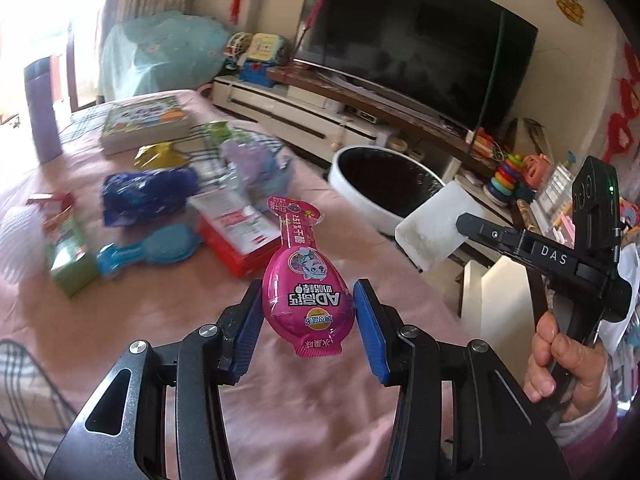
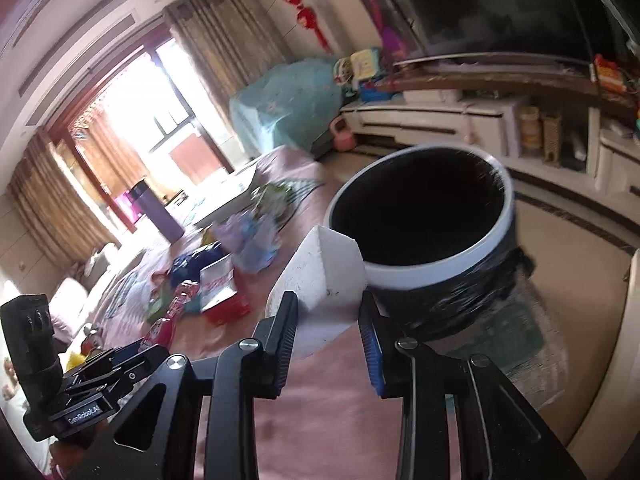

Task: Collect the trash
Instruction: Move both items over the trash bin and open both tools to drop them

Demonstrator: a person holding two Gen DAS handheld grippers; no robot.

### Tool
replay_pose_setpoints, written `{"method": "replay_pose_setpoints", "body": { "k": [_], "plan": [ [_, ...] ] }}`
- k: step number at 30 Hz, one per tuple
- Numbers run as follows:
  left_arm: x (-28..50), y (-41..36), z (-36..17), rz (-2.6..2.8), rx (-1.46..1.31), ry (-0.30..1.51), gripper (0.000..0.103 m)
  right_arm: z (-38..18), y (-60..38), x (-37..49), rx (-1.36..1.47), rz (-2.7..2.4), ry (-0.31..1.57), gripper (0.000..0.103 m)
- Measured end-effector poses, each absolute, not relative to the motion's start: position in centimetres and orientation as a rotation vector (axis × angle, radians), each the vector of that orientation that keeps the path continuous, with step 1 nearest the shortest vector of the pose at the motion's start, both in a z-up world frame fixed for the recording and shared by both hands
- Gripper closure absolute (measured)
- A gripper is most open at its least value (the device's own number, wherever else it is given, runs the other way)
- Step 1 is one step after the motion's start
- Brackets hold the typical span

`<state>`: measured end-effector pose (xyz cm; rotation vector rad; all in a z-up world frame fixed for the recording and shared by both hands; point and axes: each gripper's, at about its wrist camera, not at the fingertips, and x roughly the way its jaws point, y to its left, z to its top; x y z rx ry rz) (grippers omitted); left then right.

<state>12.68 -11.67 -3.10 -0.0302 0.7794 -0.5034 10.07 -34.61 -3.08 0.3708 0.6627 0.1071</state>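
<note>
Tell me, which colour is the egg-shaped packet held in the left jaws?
Bright pink packet, with white lettering and a cartoon animal. It shows best in the left wrist view.

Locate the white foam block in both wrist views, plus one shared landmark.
Left wrist view: the white foam block sits right of centre, held at the tip of the right gripper, in front of the bin.
Right wrist view: lower centre, clamped between the fingers.
Shared landmark: the round white-rimmed trash bin with a black liner.

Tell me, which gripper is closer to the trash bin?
The right gripper, holding a white foam block just beside the trash bin. The left gripper, holding a pink candy packet, is farther back over the table.
</note>
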Motion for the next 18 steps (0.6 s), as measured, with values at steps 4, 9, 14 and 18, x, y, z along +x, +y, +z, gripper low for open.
{"method": "replay_pose_setpoints", "body": {
  "k": [4, 9, 14, 18],
  "plan": [
    [13.3, -13.7, -2.7, -0.535, -0.002, 0.772, 0.059, -2.6, -36.4, 10.4, 0.372, 0.073, 0.646, 0.072],
    [14.4, -16.2, -2.5, -0.565, 0.019, 0.772, 0.059, -2.2, -38.3, 10.8, 0.368, 0.036, 0.632, 0.072],
    [15.4, -18.0, -2.4, -0.586, 0.037, 0.773, 0.059, -2.0, -39.5, 11.2, 0.366, 0.012, 0.629, 0.072],
    [16.0, -18.8, -2.6, -0.595, 0.049, 0.777, 0.059, -2.0, -40.5, 11.8, 0.368, -0.003, 0.630, 0.071]
  ]
}}
